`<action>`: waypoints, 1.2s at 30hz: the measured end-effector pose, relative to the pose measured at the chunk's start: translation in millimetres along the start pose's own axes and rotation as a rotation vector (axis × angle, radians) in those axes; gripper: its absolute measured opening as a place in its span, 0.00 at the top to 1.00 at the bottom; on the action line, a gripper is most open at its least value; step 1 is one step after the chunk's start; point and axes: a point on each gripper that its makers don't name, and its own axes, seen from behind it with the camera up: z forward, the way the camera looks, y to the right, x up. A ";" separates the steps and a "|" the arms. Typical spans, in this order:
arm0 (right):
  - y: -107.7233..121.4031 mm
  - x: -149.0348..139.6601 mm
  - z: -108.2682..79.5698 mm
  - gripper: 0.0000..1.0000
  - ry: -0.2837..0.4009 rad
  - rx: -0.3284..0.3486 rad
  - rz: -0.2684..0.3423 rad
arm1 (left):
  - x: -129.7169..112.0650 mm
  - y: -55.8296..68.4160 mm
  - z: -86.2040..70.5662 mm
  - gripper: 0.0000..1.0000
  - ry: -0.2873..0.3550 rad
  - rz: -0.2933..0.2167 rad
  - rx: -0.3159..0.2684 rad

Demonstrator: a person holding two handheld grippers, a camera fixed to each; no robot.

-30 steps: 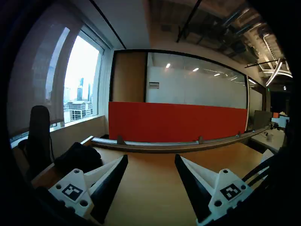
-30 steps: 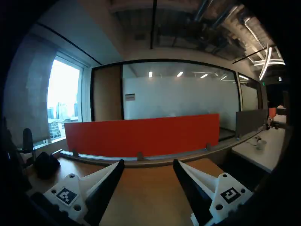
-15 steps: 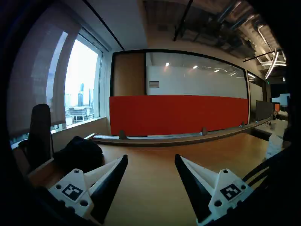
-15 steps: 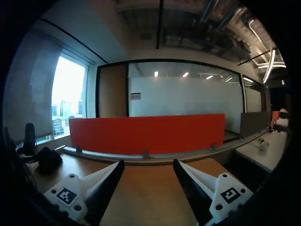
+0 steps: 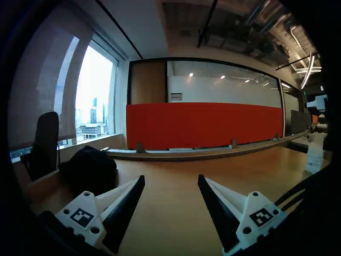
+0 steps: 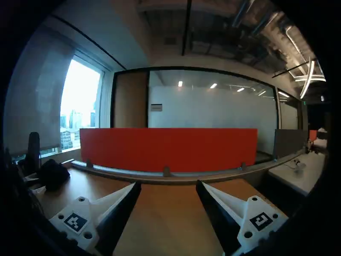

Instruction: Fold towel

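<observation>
The left hand-held gripper point(image 5: 171, 176) is spread wide, its two white-and-black fingers well apart with nothing between them. It hangs low over a bare wooden worktop point(image 5: 170, 213), which fills the lower middle of the left gripper view. A black bundle point(image 5: 90, 168) lies on the worktop at lower left, just beyond the left finger. Behind it at the left edge stands a dark chair back point(image 5: 44, 143), in front of a bright window point(image 5: 96, 102). A red partition point(image 5: 204, 123) runs across the centre along the far edge of the worktop. At the right edge sits a small white object point(image 5: 314, 155), too blurred to tell what it is.

The right hand-held gripper point(image 6: 168, 183) is likewise wide open and grips nothing, the wooden surface showing between its fingers. In the right gripper view the red partition crosses the centre and the black bundle sits at the left edge. A pale desk point(image 6: 298, 173) stands at the right.

Where the towel lies cannot be told from either view.
</observation>
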 end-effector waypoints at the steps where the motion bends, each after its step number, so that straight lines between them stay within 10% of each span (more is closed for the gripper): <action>1: -0.8 -2.5 0.9 0.00 -0.003 0.004 0.001 | -2.3 0.4 0.2 0.08 0.003 0.002 0.001; 36: 13.4 -15.3 5.7 0.00 0.004 -0.031 -0.020 | -38.2 7.1 -2.6 0.08 0.027 -0.014 0.014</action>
